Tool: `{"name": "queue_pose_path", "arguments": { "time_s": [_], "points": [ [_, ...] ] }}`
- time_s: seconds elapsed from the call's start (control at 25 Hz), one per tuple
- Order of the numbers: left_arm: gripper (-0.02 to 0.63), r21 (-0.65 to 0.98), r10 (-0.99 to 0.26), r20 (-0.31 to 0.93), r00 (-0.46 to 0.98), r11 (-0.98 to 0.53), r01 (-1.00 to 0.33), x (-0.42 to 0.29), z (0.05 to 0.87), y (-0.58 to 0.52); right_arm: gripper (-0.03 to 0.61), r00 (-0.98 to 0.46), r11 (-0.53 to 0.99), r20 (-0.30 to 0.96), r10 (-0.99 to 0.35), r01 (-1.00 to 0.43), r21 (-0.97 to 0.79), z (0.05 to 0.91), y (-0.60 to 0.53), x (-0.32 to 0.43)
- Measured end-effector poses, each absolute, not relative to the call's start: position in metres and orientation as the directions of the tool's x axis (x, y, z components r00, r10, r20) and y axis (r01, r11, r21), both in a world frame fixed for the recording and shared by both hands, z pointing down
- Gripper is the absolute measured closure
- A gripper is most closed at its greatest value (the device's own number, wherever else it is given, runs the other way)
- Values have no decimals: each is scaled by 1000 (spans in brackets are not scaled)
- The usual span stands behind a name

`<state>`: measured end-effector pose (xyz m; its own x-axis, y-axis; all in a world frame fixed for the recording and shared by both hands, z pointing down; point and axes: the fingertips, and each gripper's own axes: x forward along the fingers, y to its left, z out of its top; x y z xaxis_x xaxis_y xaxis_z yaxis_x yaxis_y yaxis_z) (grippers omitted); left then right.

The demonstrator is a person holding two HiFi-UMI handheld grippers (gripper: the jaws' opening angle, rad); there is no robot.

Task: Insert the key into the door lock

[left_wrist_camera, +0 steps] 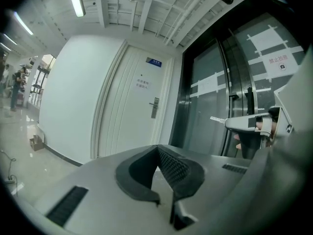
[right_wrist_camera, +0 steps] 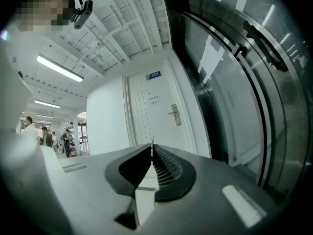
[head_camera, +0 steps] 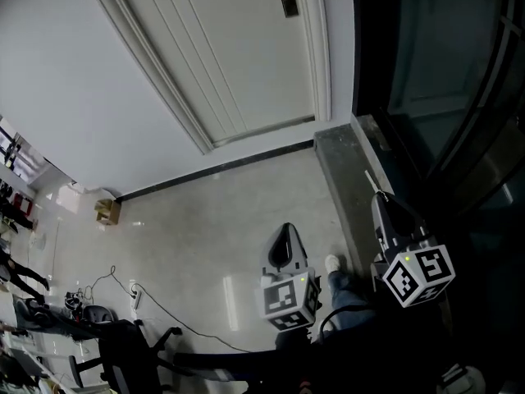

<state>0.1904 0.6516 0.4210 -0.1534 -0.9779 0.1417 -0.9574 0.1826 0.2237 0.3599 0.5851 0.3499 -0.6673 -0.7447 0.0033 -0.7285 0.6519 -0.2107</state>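
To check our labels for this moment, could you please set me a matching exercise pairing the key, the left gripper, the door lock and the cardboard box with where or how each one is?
Things:
1. key
2. left gripper
3. door lock
4. cardboard box

Places or states:
A. on the floor, beside the wall
B. shut, with nothing between its jaws
C. on the white door, apart from both grippers
D. clamped in the right gripper

Pairs: 1-D, 2-B, 3-C, 4-A.

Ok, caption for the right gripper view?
Right gripper shut on the key, aimed at the distant white door and its lock.
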Motion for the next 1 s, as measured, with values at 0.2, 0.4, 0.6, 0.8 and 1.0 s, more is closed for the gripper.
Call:
{"name": "queue_pose_path", "arguments": {
  "time_s": [0.2,0.4,0.6,0.8,1.0],
  "points": [
    [612,208,-972,151,-180,209,-956,160,423,594,566,-692,674,2,-722,-705,-222,355,521,330],
    [612,191,-974,125,-189,211,-959,134,402,524,565,-698,682,-19,-715,-693,-233,344,452,306],
    [612,184,-979,75,-189,200,-962,116,378,461,565,-697,689,-53,-716,-692,-216,327,393,292],
    [614,192,-980,58,-189,196,-962,106,371,409,566,-703,699,-61,-708,-686,-203,319,343,279],
    [612,204,-981,81,-176,189,-960,104,380,373,565,-702,692,-36,-711,-691,-211,326,309,274]
  ]
}}
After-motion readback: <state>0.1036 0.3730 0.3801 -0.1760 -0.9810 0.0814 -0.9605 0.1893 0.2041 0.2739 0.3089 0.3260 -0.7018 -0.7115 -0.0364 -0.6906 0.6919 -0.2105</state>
